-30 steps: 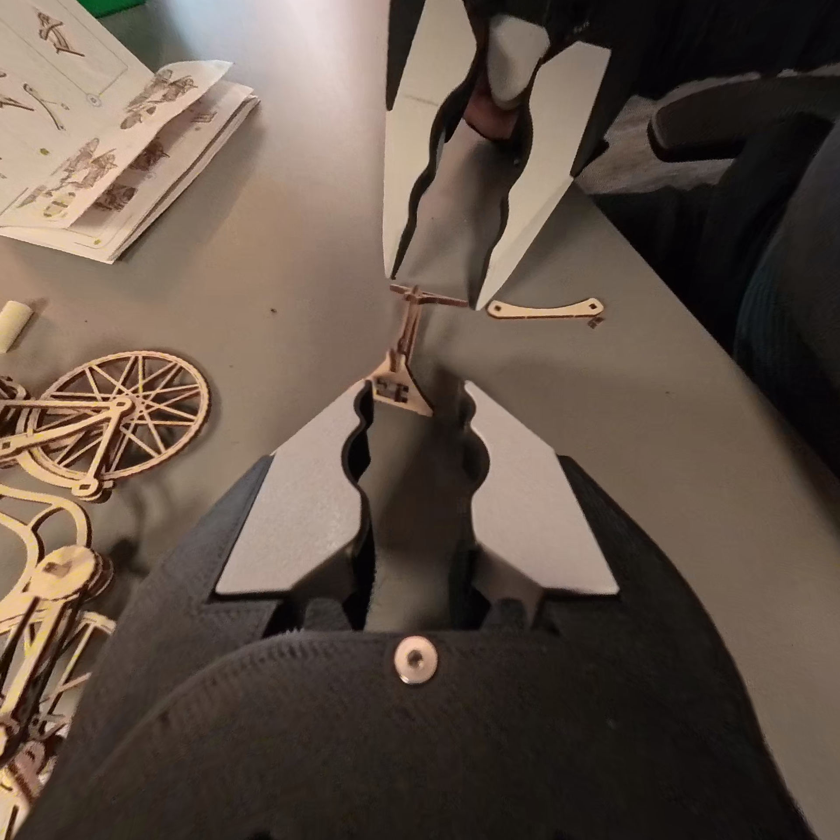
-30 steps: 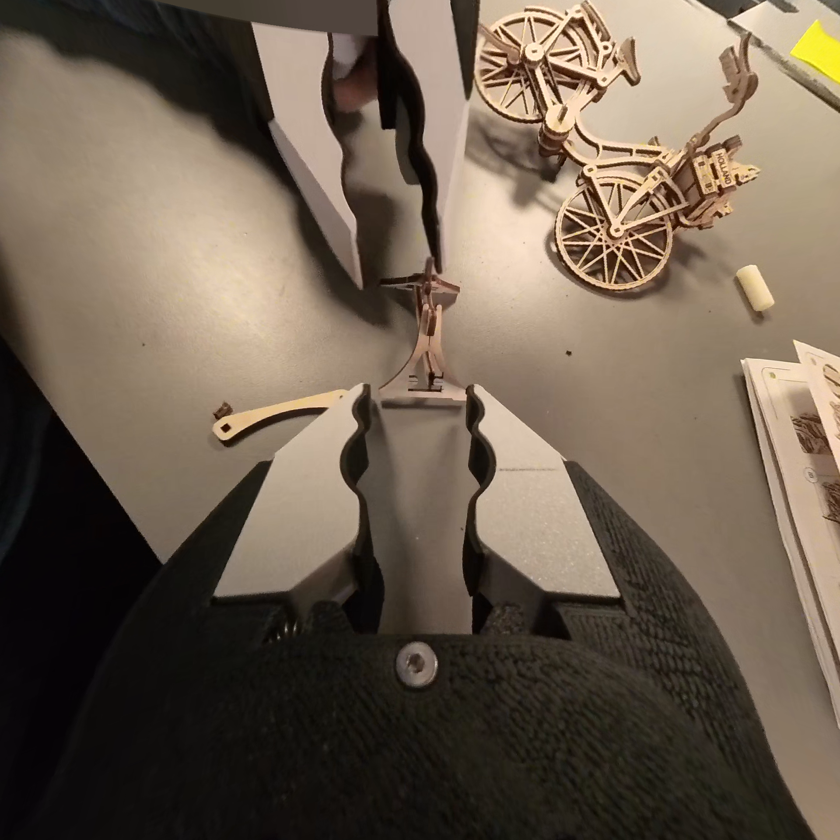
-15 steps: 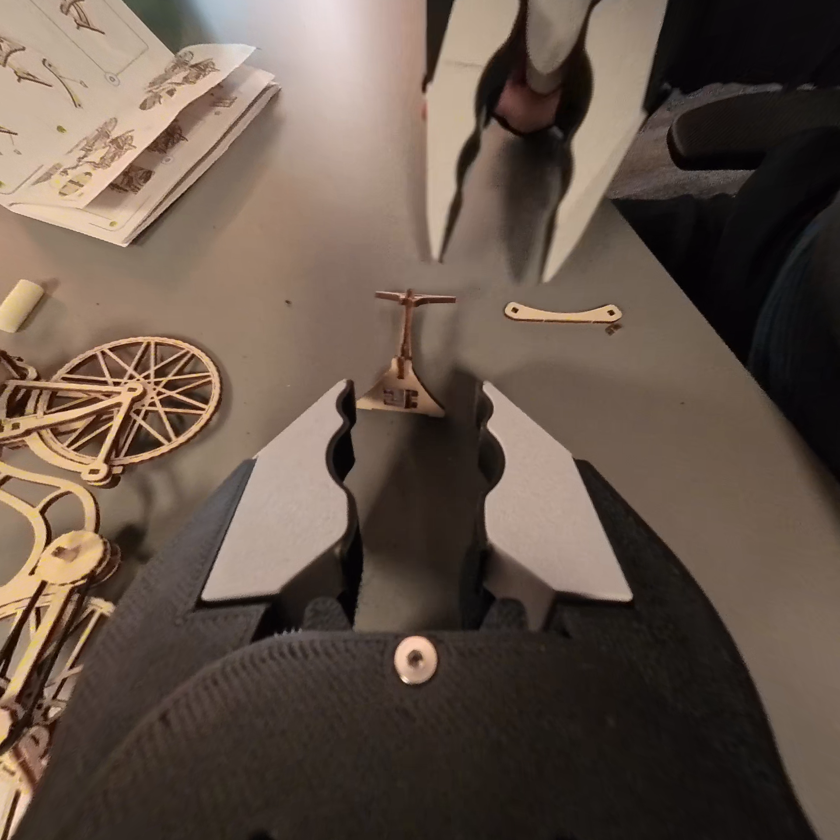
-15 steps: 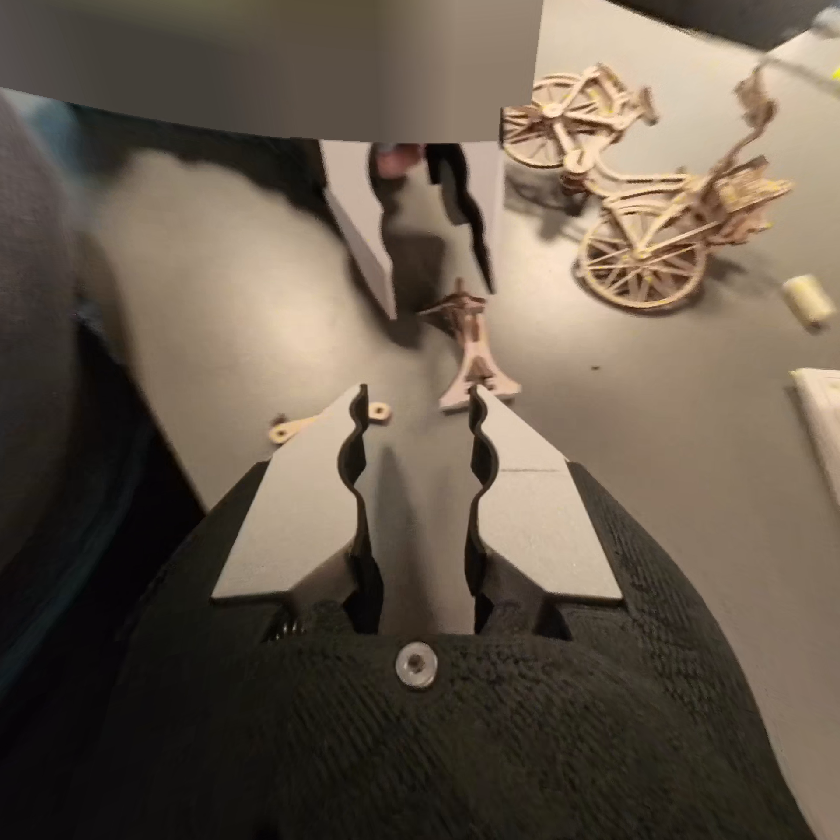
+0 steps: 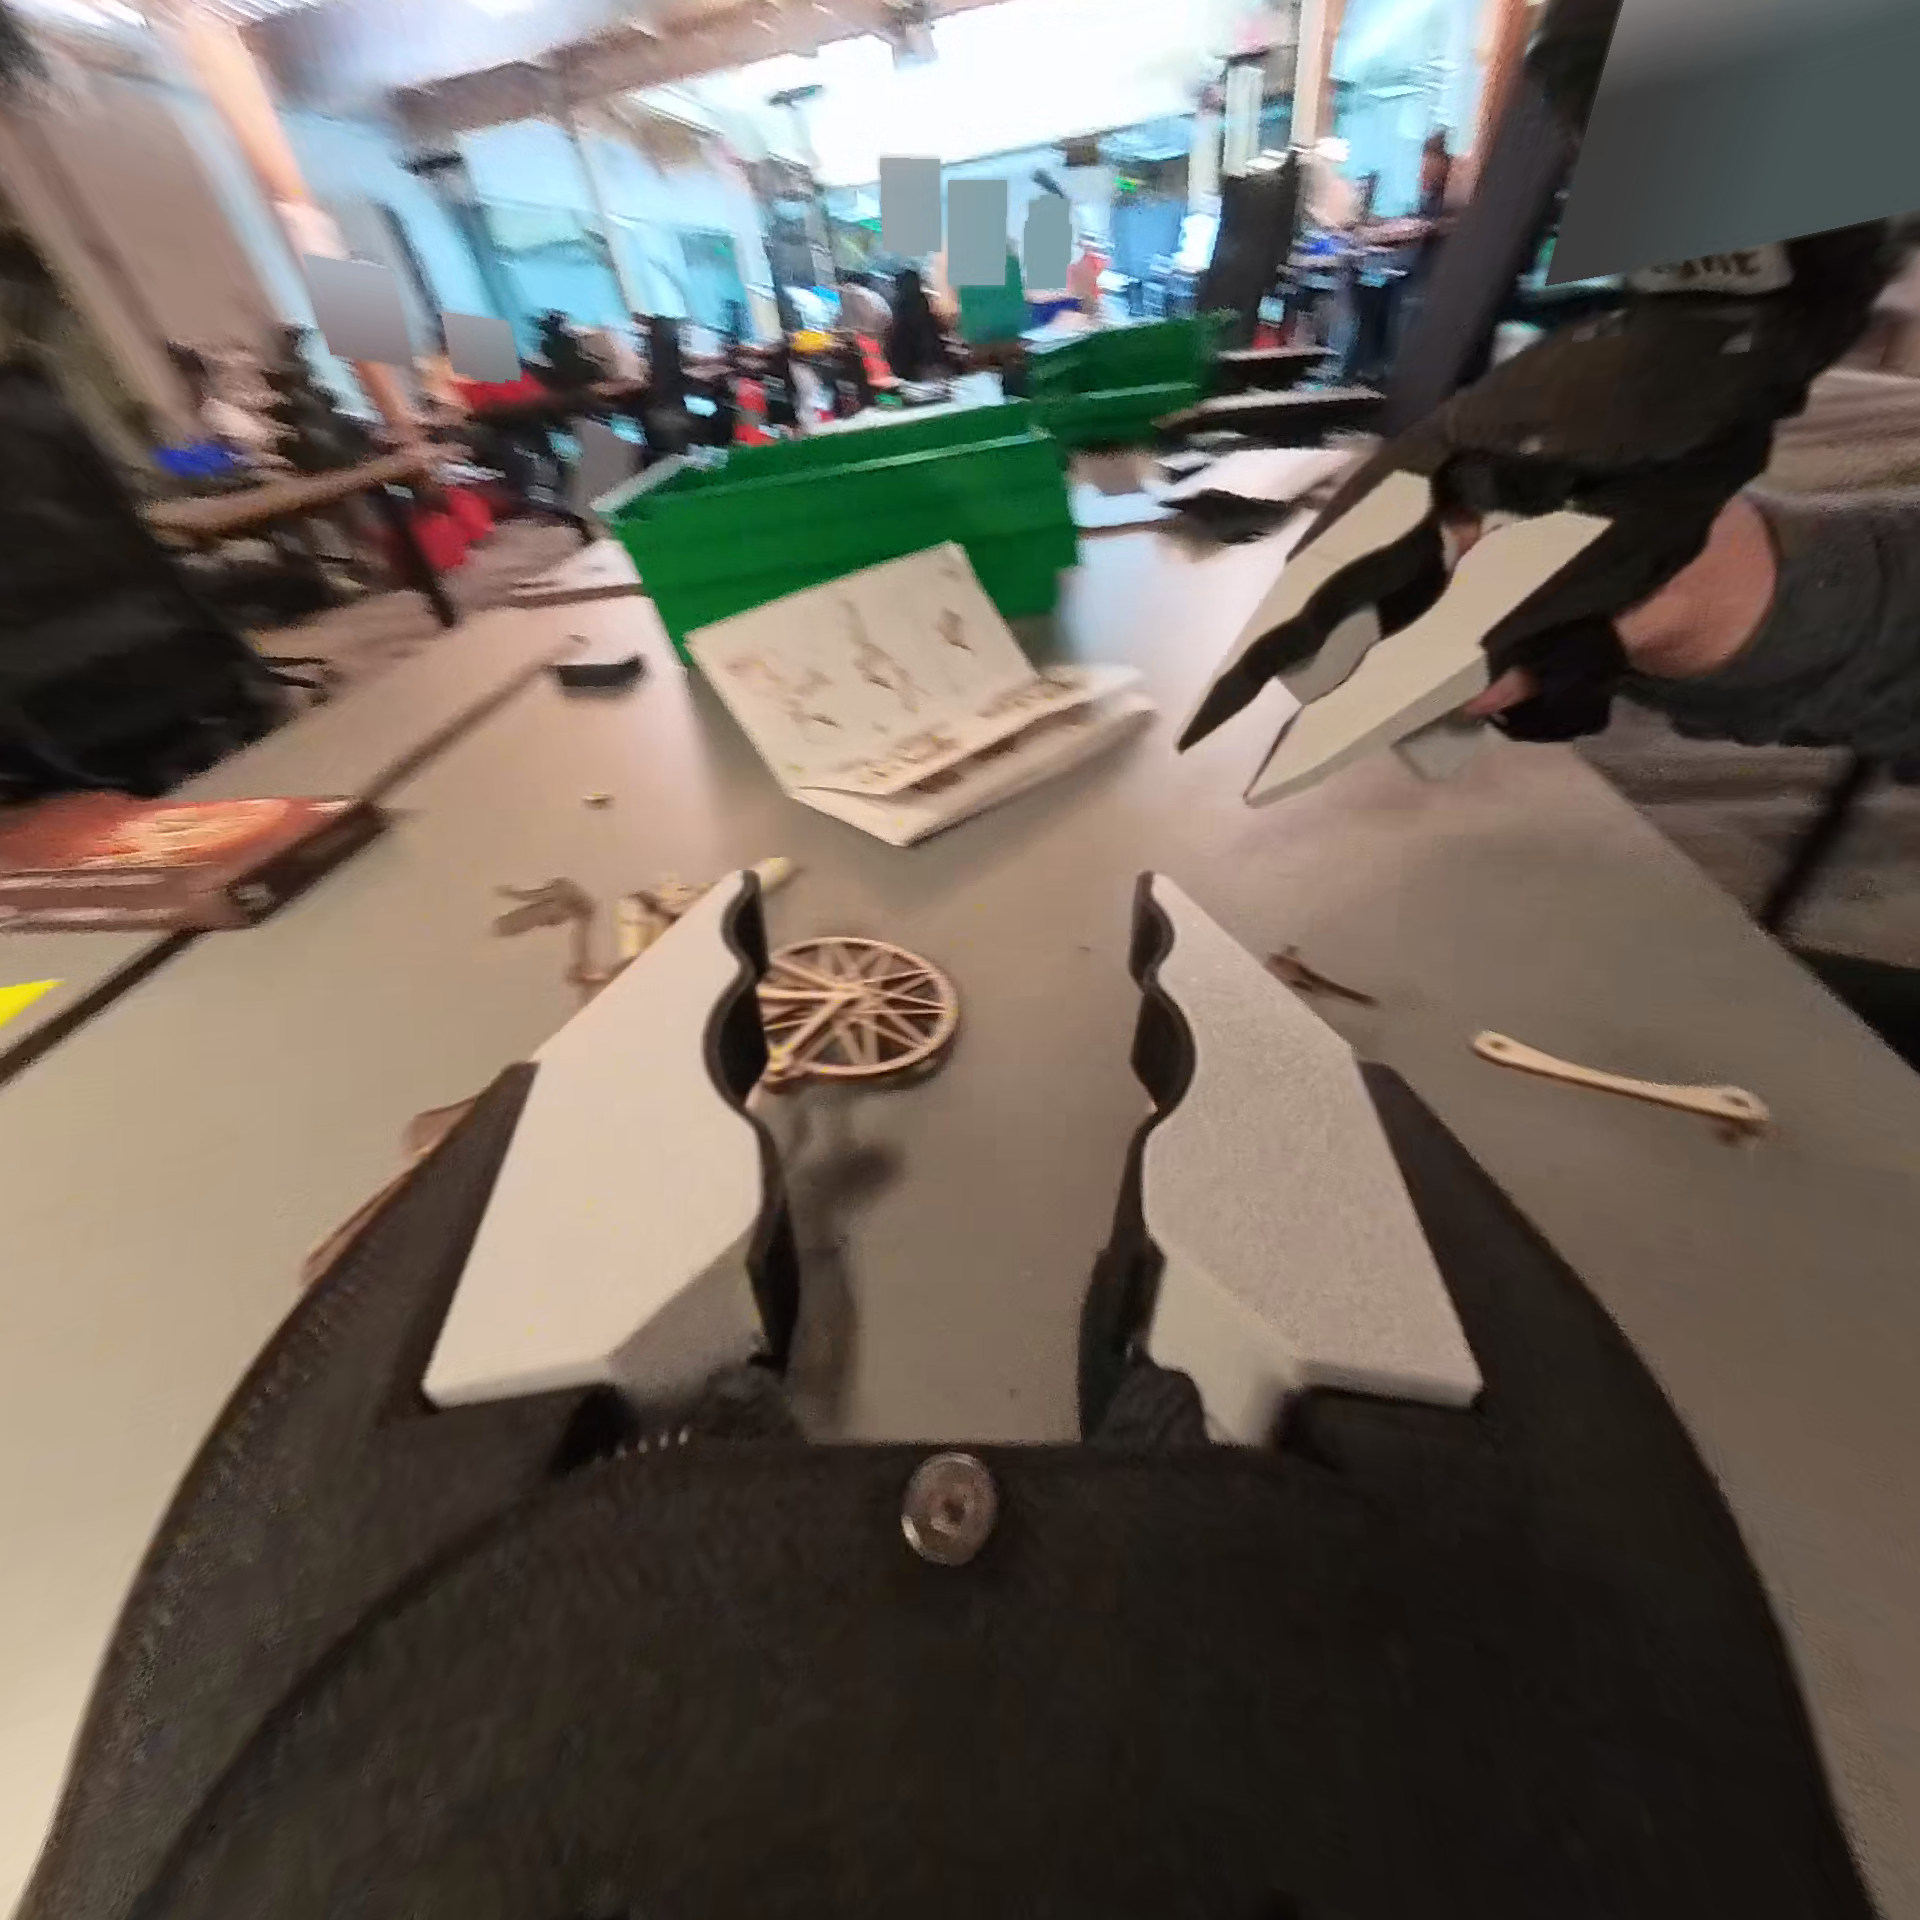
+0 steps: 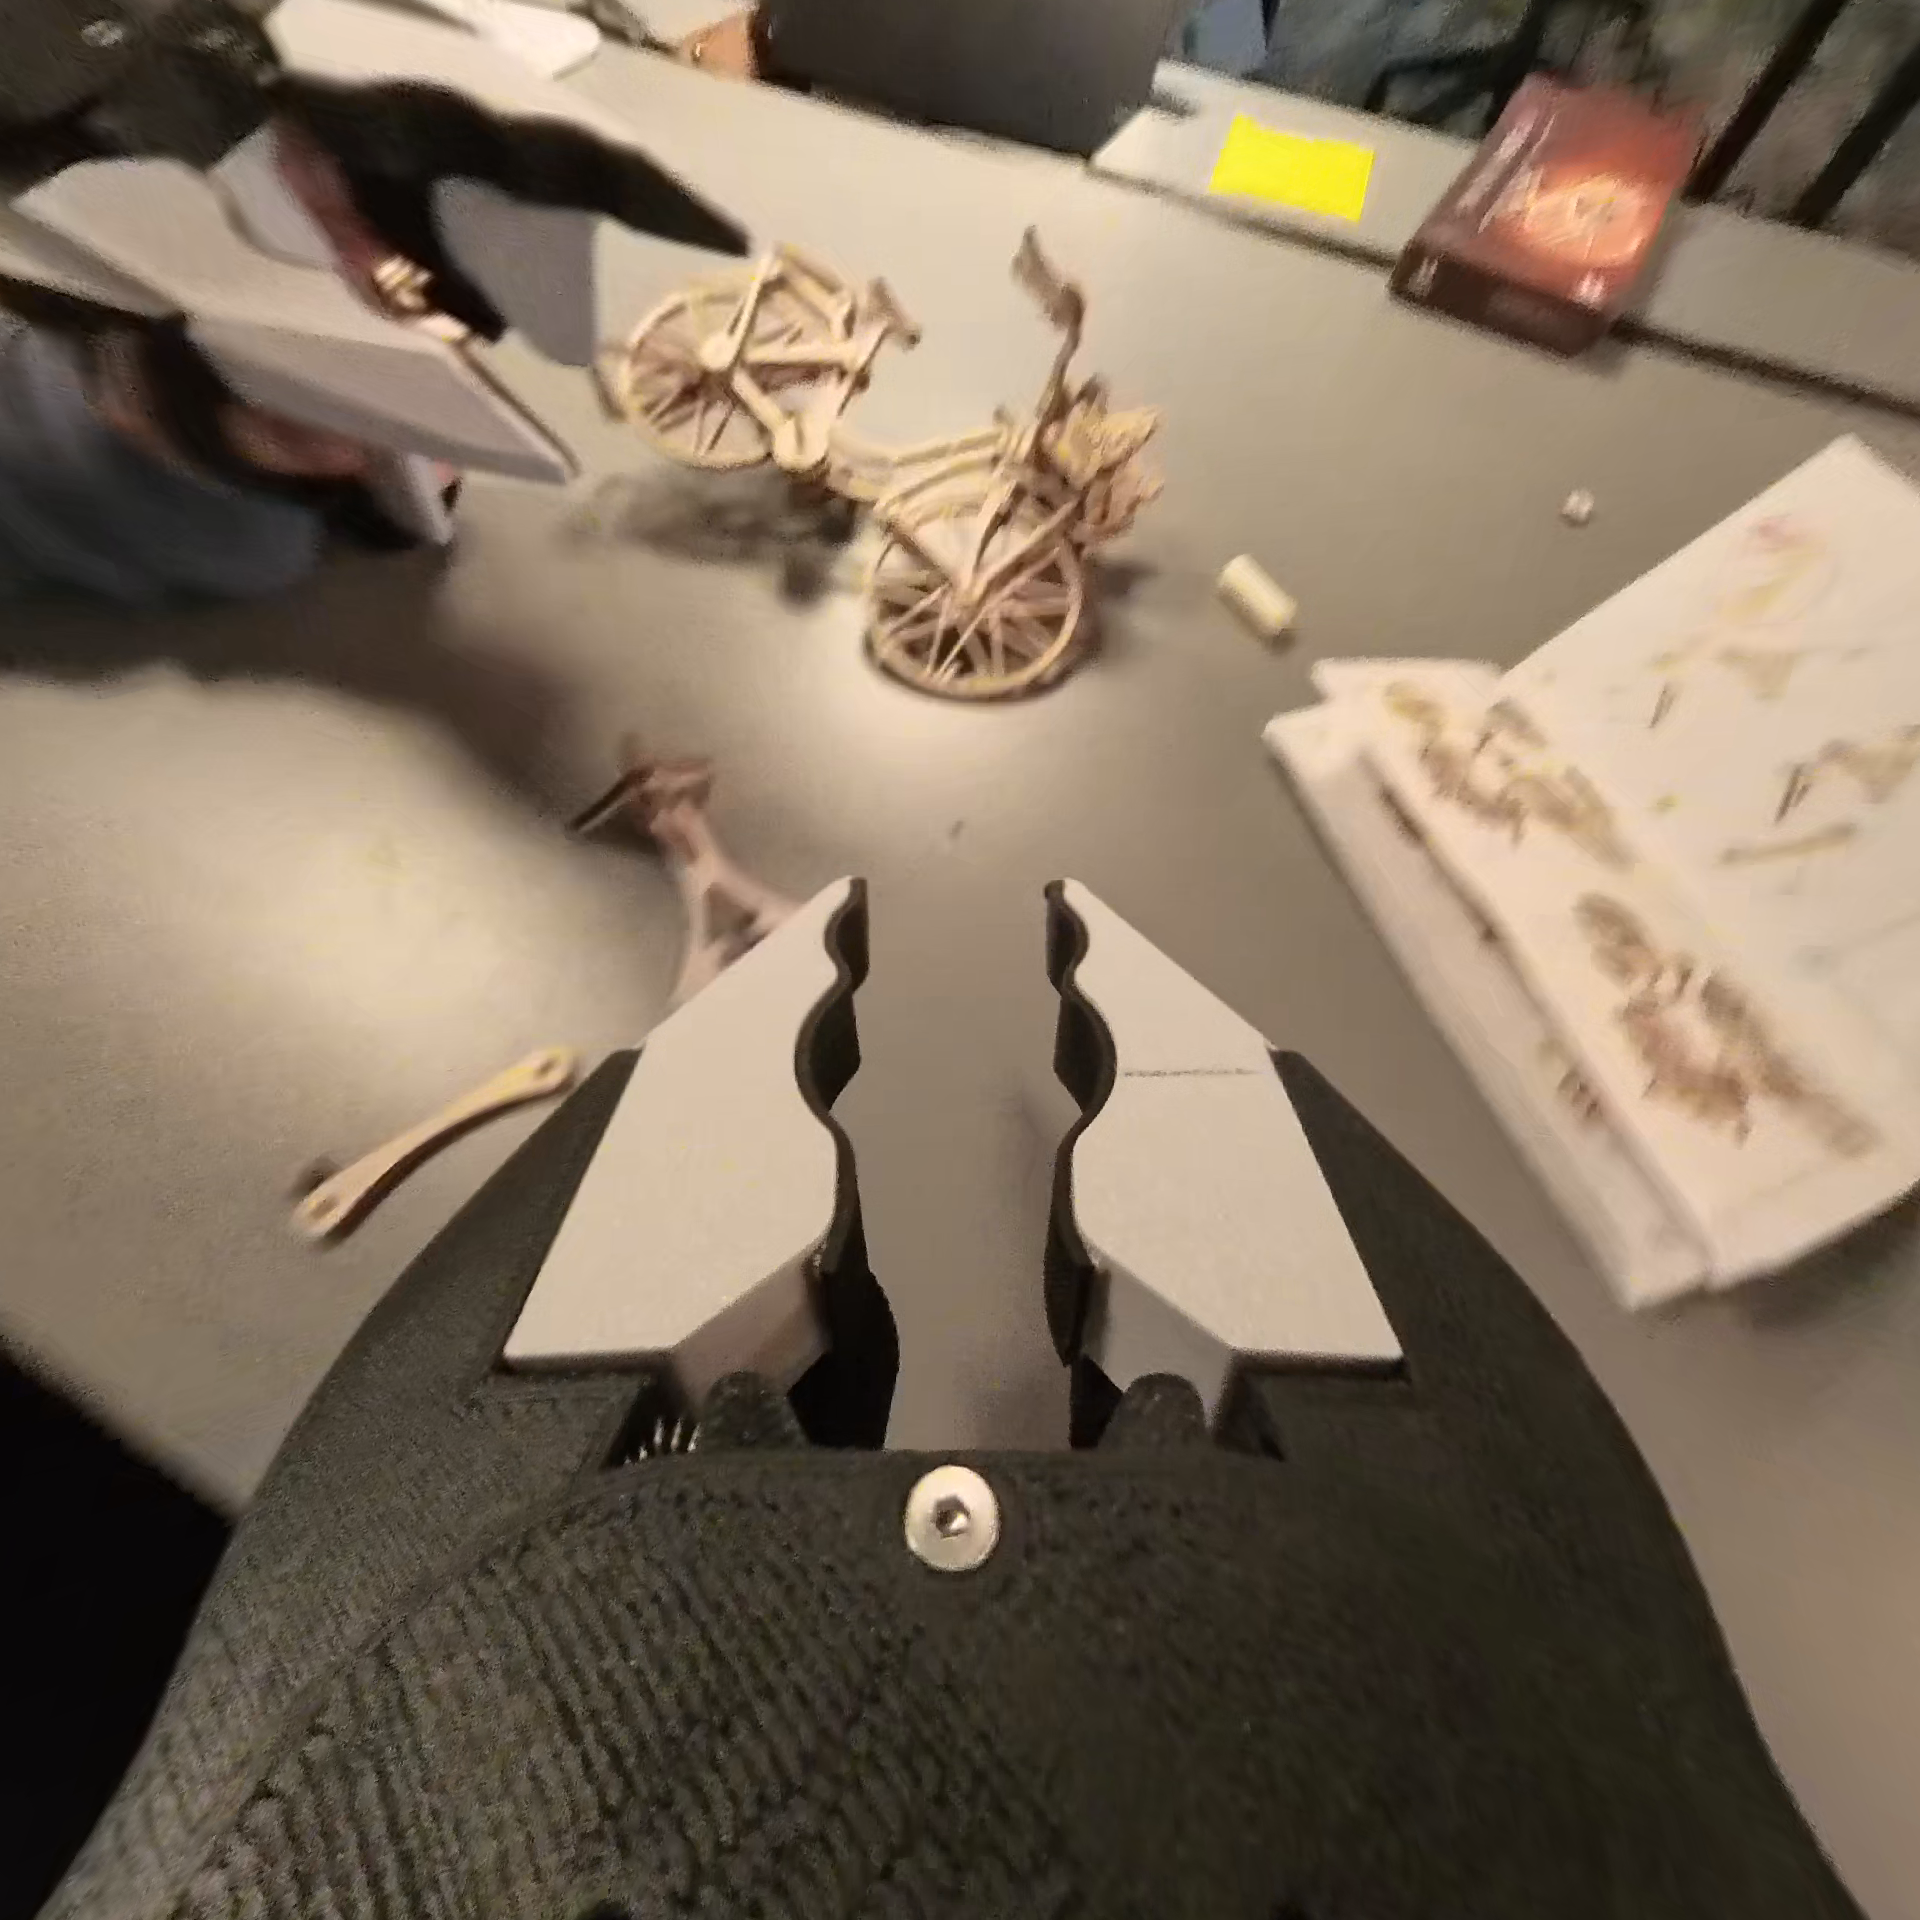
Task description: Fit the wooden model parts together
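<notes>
My left gripper (image 5: 945,894) is open and empty above the grey table (image 5: 1351,935), pointing over a wheel of the wooden bicycle model (image 5: 852,1029). My right gripper (image 6: 954,894) is open and empty, held above the table. A small wooden part with a fan-shaped base (image 6: 707,873) rests on the table just left of its fingertips, blurred. A flat curved wooden strip (image 6: 436,1138) lies nearer the table edge and also shows in the left wrist view (image 5: 1621,1086). The bicycle model (image 6: 883,457) lies farther back. Each view shows the other gripper raised in the air (image 5: 1221,771) (image 6: 655,358).
An open instruction booklet (image 6: 1610,883) lies at the right. A small pale cylinder (image 6: 1257,597), a dark red box (image 6: 1538,208) and a yellow note (image 6: 1294,166) sit farther off. Green bins (image 5: 852,509) stand behind the booklet. The table edge (image 6: 156,1382) runs close on the left. Both grippers' tips are roughly 15 cm from the small pale cylinder (image 6: 1257,597).
Both grippers have pulled back and lifted away from the small wooden part, which stays on the table. The left gripper has opened wider and both cameras have tilted up.
</notes>
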The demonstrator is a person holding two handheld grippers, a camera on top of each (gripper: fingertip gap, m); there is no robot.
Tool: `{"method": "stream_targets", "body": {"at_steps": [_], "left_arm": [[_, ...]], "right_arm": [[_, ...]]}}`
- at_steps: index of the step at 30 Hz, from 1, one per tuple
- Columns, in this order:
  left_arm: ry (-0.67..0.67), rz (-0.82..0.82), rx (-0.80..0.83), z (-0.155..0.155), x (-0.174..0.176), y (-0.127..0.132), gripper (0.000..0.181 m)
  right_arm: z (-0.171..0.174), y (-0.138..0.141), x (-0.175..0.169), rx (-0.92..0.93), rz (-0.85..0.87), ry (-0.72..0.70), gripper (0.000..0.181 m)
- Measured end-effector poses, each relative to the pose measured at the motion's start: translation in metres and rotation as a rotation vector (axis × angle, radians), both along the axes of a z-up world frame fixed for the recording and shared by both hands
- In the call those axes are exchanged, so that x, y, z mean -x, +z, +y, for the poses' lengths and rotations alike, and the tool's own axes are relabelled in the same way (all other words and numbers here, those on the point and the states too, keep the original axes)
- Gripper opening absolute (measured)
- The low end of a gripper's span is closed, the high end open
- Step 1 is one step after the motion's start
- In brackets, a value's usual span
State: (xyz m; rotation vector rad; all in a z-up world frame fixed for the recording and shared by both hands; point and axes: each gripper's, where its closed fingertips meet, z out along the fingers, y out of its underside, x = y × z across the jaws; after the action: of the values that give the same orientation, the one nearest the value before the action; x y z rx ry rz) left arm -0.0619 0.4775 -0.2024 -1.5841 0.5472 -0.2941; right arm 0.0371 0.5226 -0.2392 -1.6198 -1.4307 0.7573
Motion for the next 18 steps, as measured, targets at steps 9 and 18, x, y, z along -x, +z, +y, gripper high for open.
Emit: {"method": "stream_targets", "body": {"at_steps": [9, 18], "left_arm": [[0.154, 0.016, -0.088, -0.006, 0.021, 0.010, 0.066], [-0.023, 0.022, -0.044, -0.015, -0.008, 0.003, 0.069]], "right_arm": [[0.096, -0.028, 0.101, -0.059, -0.339, 0.323, 0.034], [0.110, -0.050, 0.113, -0.018, -0.429, 0.366, 0.007]]}}
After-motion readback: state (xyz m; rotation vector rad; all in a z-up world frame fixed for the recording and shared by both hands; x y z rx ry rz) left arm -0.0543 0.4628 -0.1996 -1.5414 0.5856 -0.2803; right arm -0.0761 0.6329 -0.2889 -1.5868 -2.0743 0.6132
